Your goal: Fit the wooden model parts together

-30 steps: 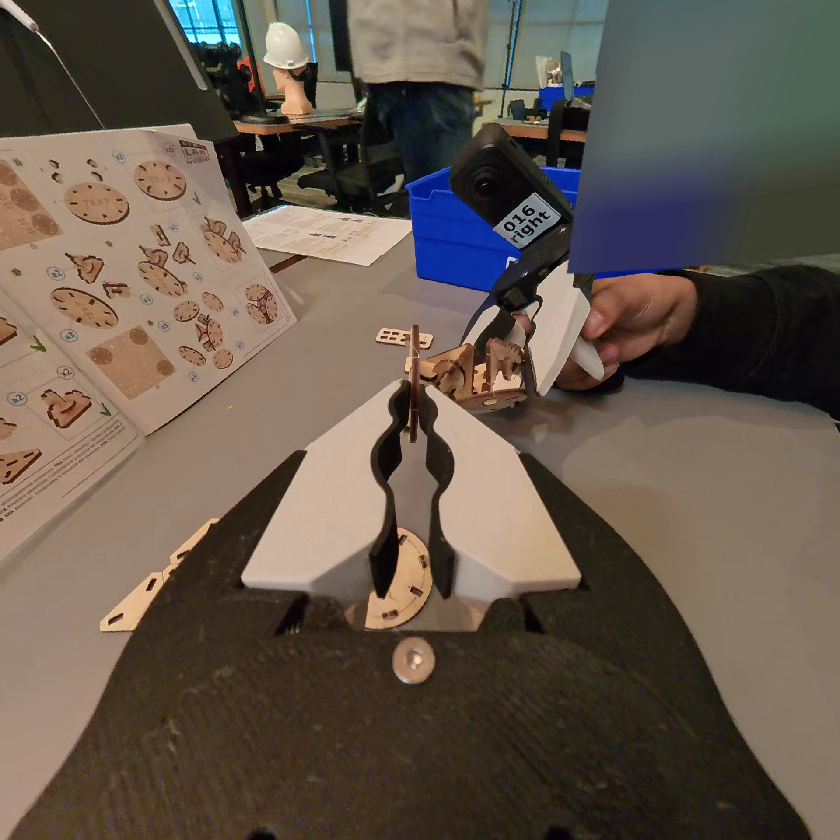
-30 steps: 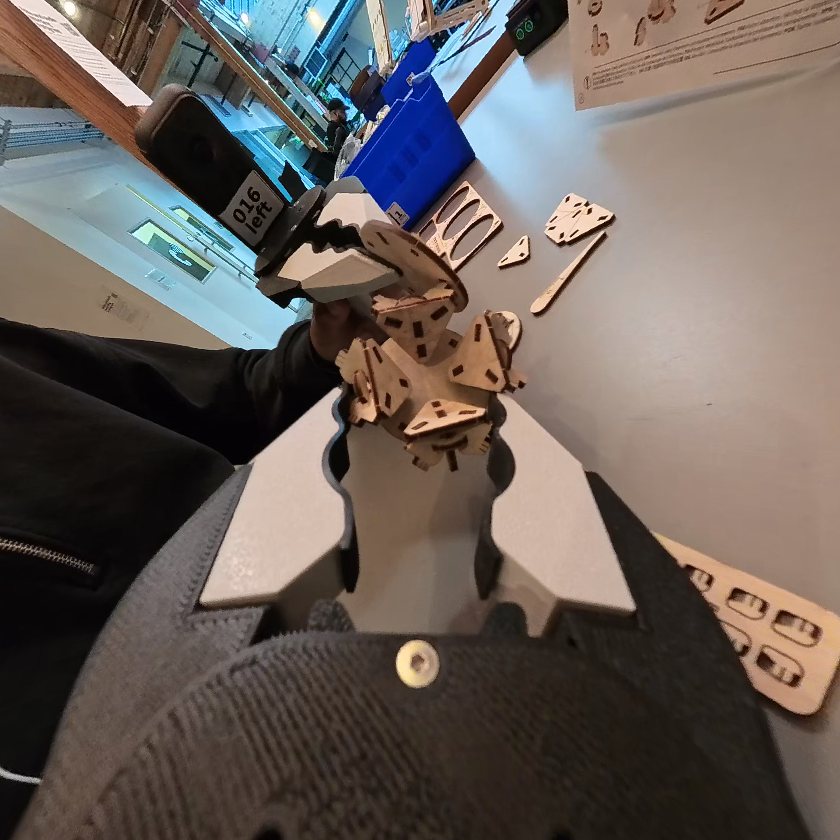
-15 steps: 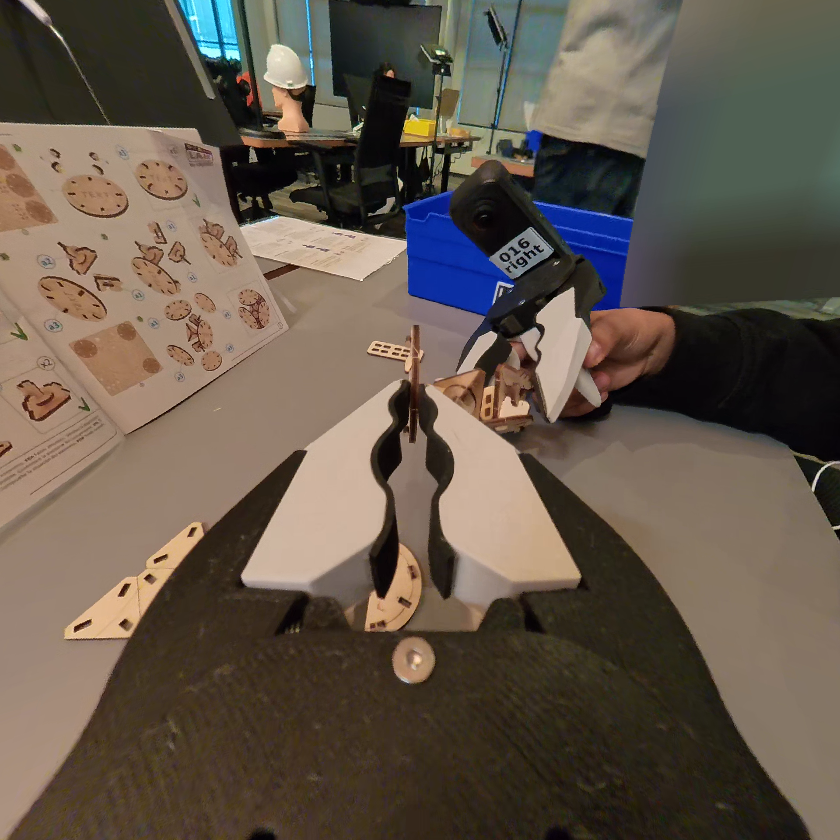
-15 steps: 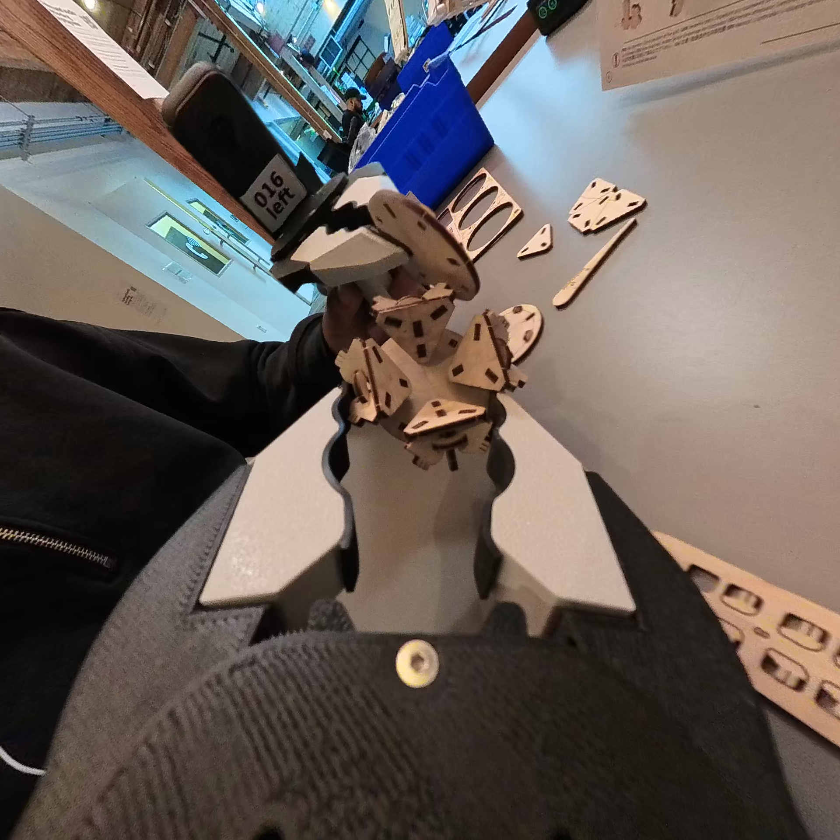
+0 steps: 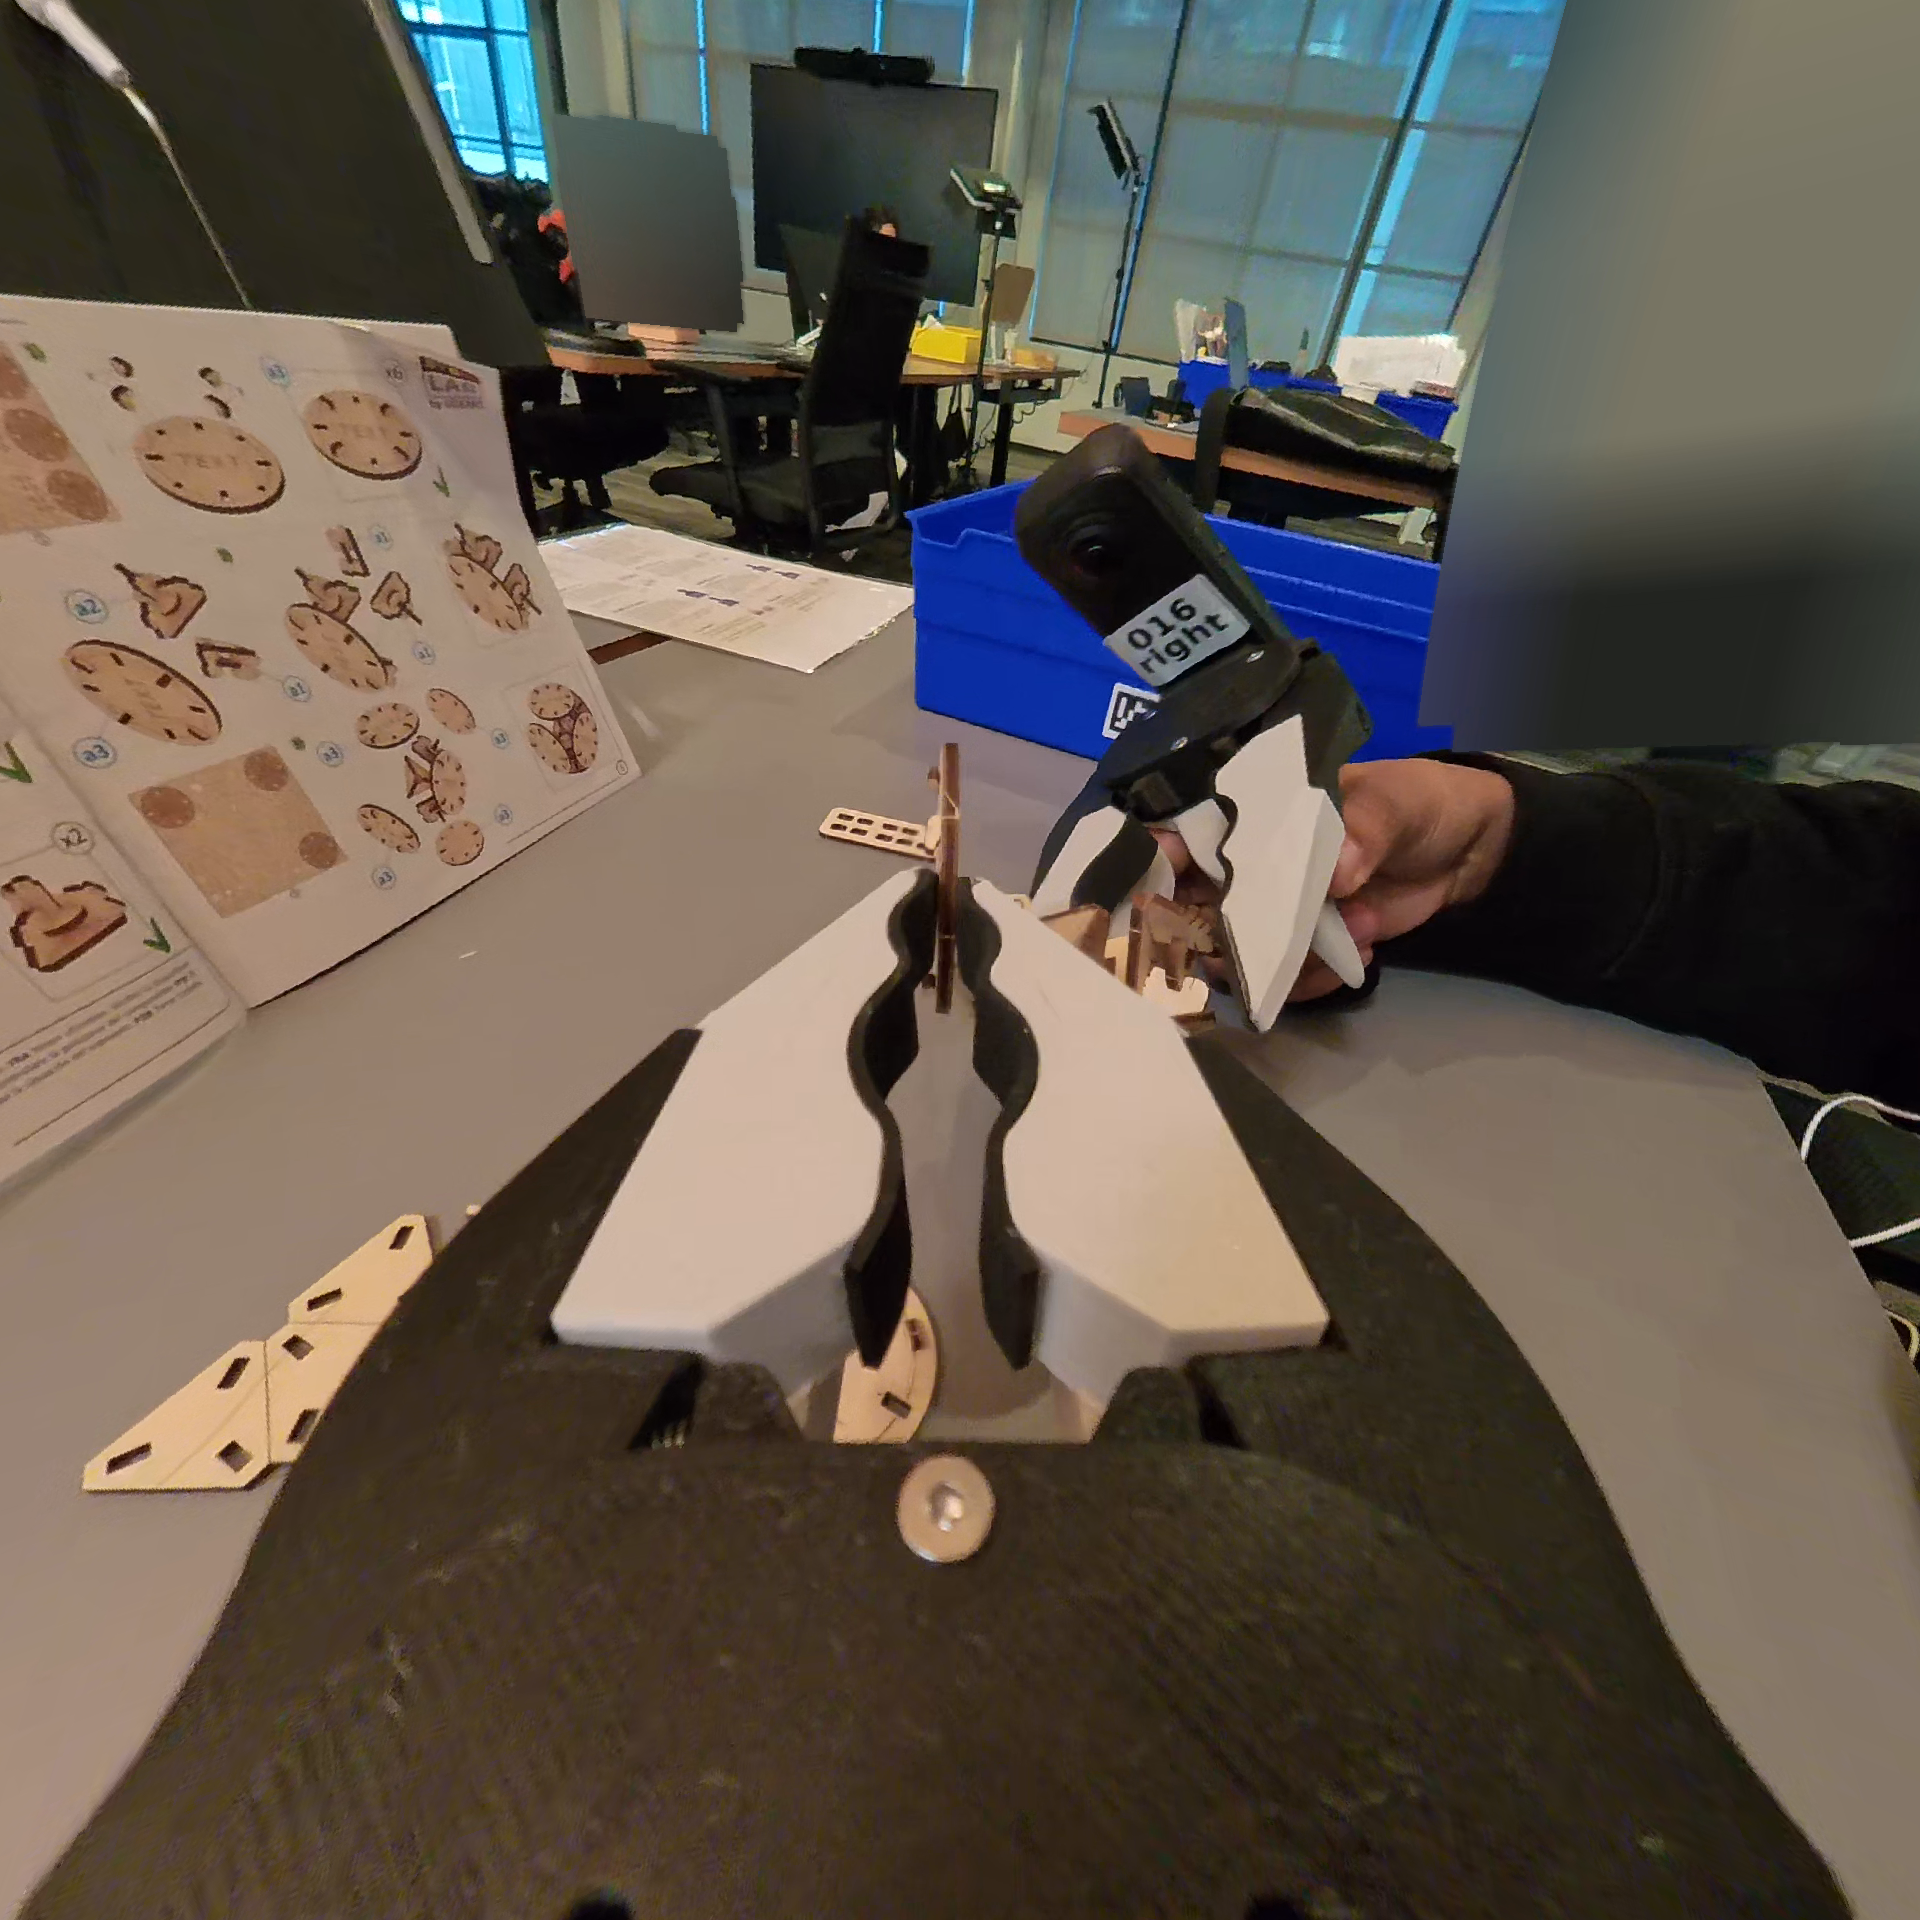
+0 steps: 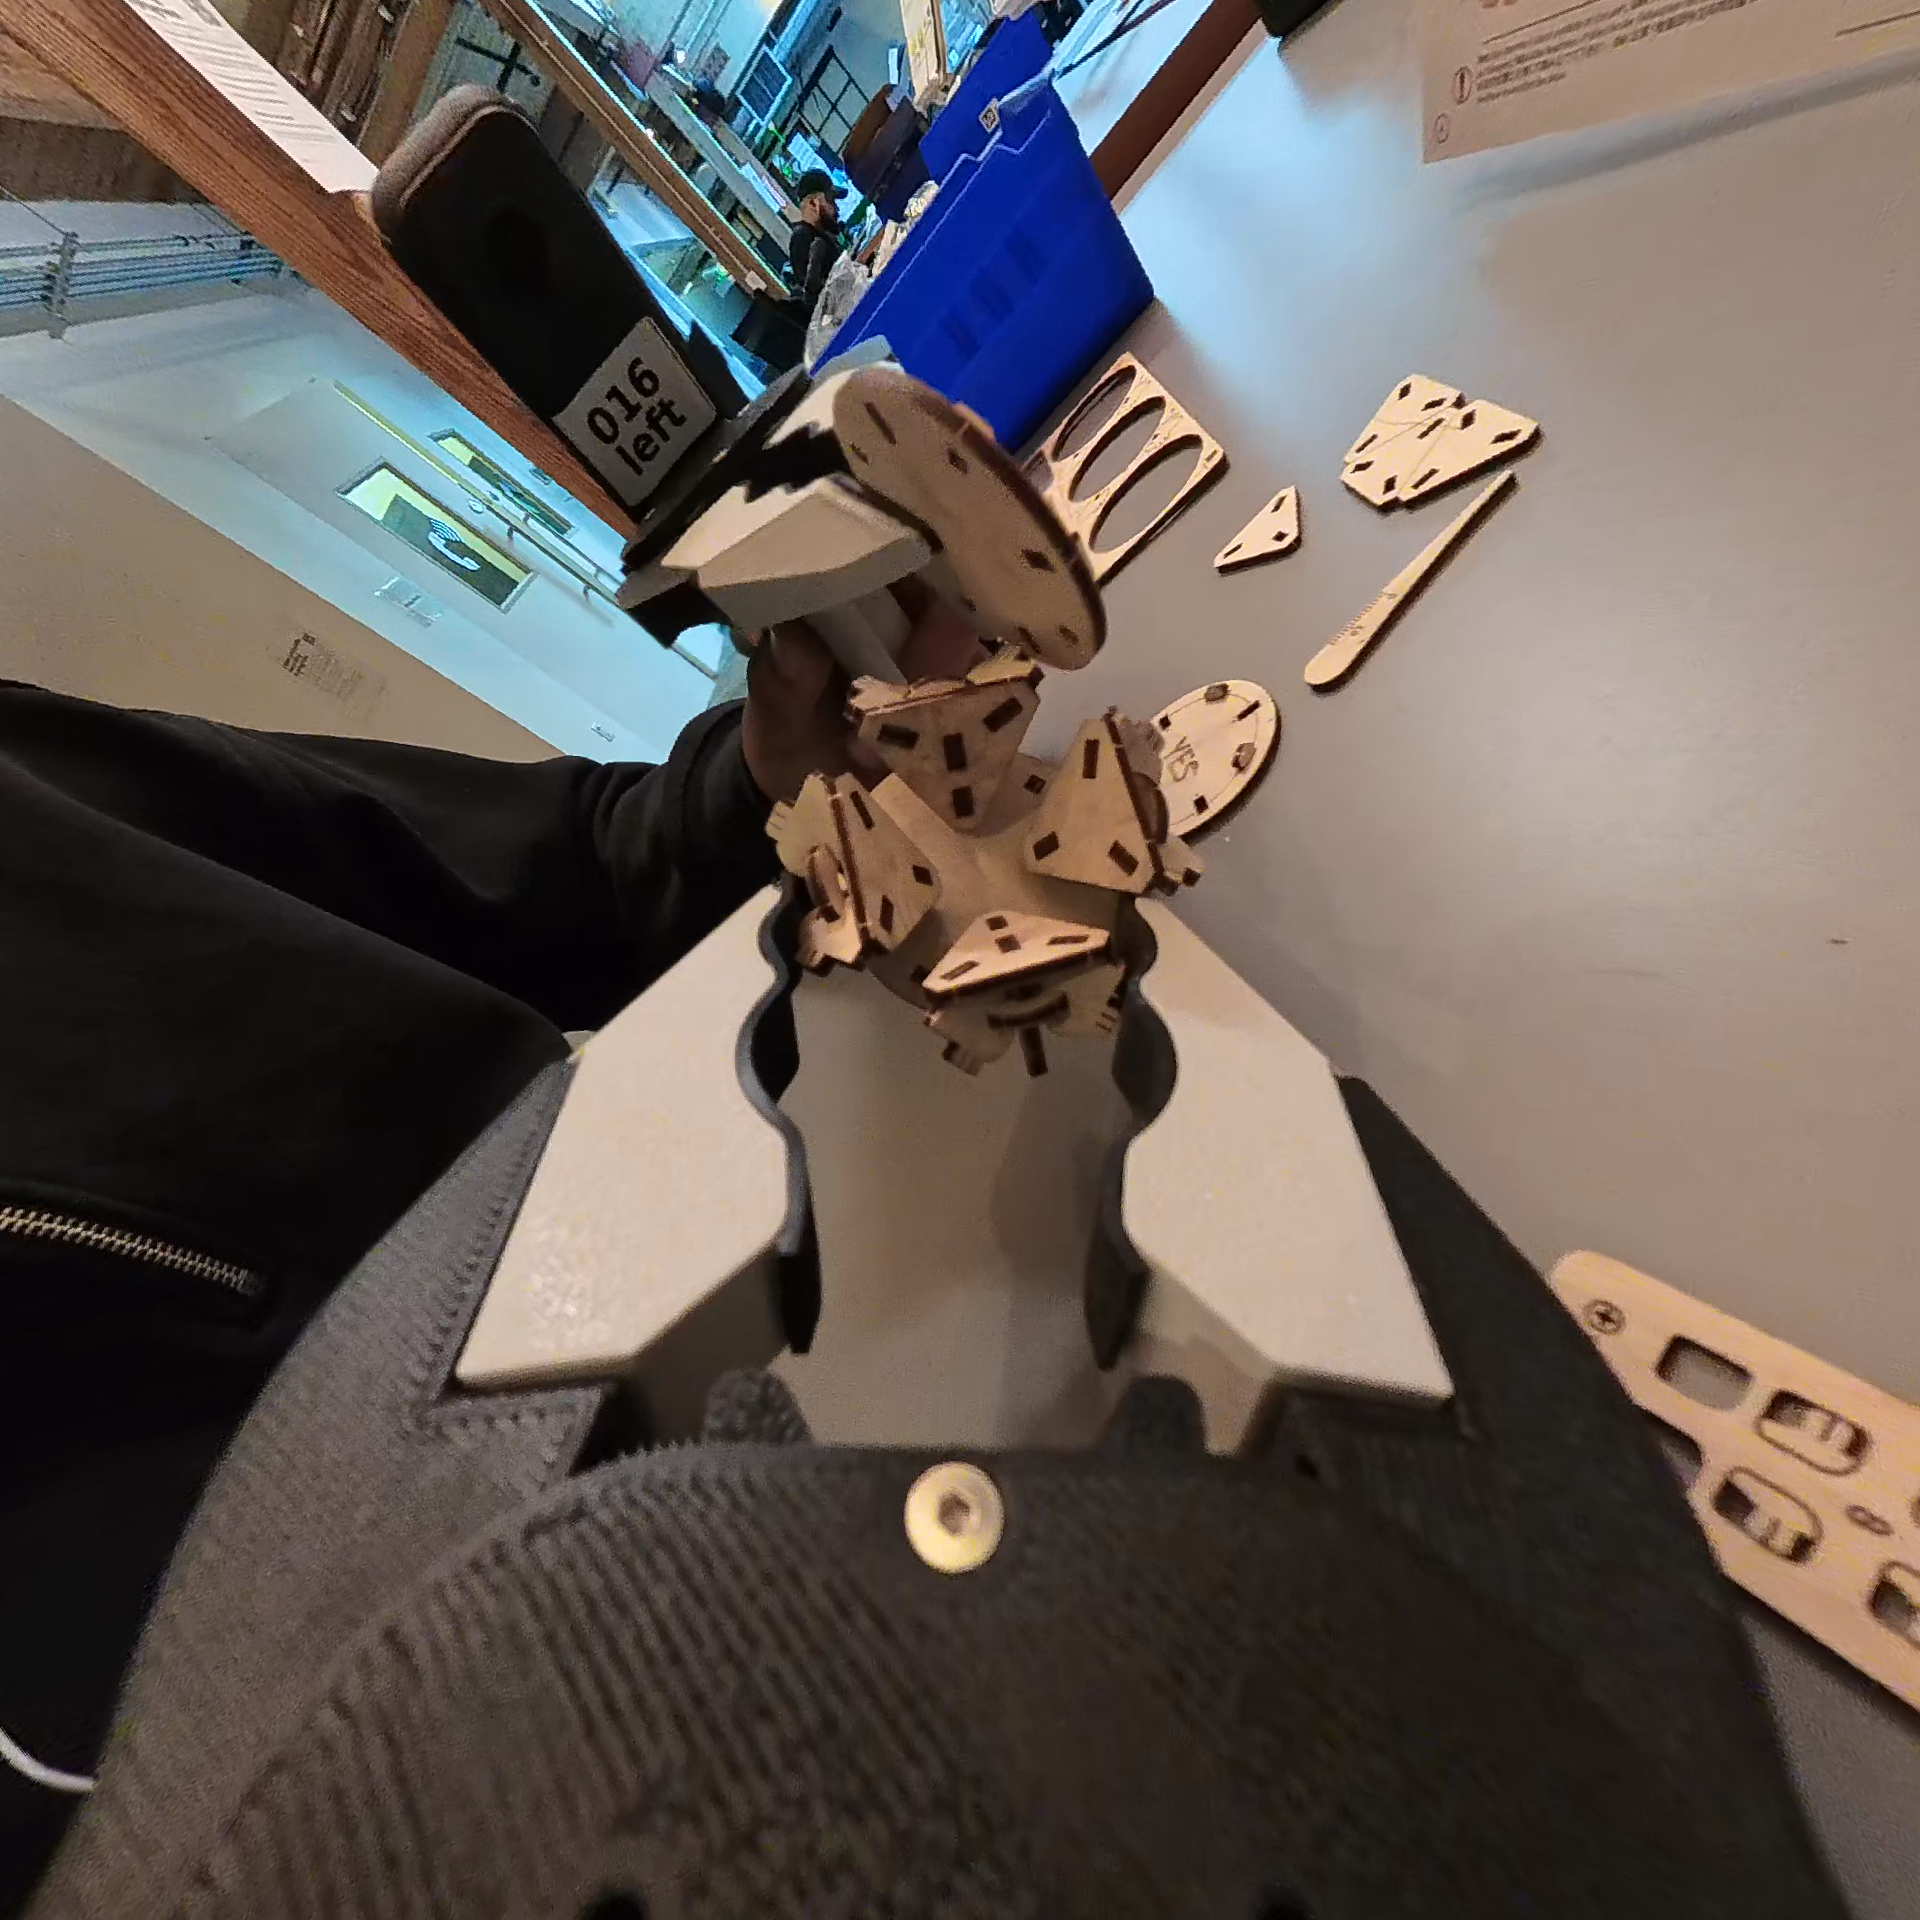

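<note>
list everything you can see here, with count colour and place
wooden disc: 1, tan, clamped edge-on in the left tool
wooden assembly: 1, tan, gripped between the right tool's fingers
second disc: 1, tan, flat on the grey table
triangular plates: a few joined, tan, table near left
slotted strip: 1, tan, table beyond the disc
stick: 1, tan, on the table
instruction sheet: 1, white, left
bin: 1, blue, far side
left tool: shut on the disc
right tool: holding the assembly
hand: 1, gripping right tool
</note>
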A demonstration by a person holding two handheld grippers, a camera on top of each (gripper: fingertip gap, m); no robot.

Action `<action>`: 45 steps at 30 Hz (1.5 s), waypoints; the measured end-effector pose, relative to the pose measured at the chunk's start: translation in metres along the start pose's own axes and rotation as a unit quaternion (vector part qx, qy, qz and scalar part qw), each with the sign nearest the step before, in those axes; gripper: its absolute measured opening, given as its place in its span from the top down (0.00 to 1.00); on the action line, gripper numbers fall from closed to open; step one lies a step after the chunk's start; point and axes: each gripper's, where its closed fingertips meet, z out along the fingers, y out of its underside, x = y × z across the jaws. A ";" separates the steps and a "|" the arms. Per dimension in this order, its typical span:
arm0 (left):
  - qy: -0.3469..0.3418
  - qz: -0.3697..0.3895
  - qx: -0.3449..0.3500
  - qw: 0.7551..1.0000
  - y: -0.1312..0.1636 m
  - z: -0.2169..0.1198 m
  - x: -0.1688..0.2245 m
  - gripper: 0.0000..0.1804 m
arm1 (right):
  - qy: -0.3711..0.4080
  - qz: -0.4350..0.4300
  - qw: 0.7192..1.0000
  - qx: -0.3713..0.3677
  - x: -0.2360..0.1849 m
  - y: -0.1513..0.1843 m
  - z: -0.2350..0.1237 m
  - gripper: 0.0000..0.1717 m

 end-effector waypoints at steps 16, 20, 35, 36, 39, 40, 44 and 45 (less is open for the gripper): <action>-0.081 -0.021 -0.106 0.991 0.031 0.010 -0.015 1.00 | 0.273 -0.267 0.915 -0.127 0.040 0.013 -0.006 0.65; -0.080 -0.037 -0.110 0.990 0.035 0.013 -0.014 1.00 | 0.285 -0.279 0.905 -0.148 0.043 0.018 -0.004 0.65; -0.067 -0.035 -0.114 0.991 0.038 0.015 -0.011 1.00 | 0.285 -0.277 0.907 -0.140 0.042 0.016 -0.008 0.65; -0.067 -0.034 -0.115 0.991 0.038 0.015 -0.011 1.00 | 0.286 -0.278 0.906 -0.141 0.042 0.016 -0.008 0.65; -0.065 -0.031 -0.116 0.991 0.039 0.015 -0.010 1.00 | 0.289 -0.284 0.903 -0.146 0.043 0.017 -0.008 0.65; -0.065 -0.029 -0.117 0.991 0.039 0.015 -0.010 1.00 | 0.290 -0.288 0.901 -0.149 0.043 0.018 -0.009 0.65; -0.064 -0.026 -0.120 0.990 0.039 0.015 -0.009 1.00 | 0.302 -0.303 0.889 -0.161 0.046 0.020 -0.010 0.66; -0.064 -0.026 -0.120 0.990 0.039 0.015 -0.009 1.00 | 0.305 -0.306 0.887 -0.163 0.046 0.020 -0.010 0.66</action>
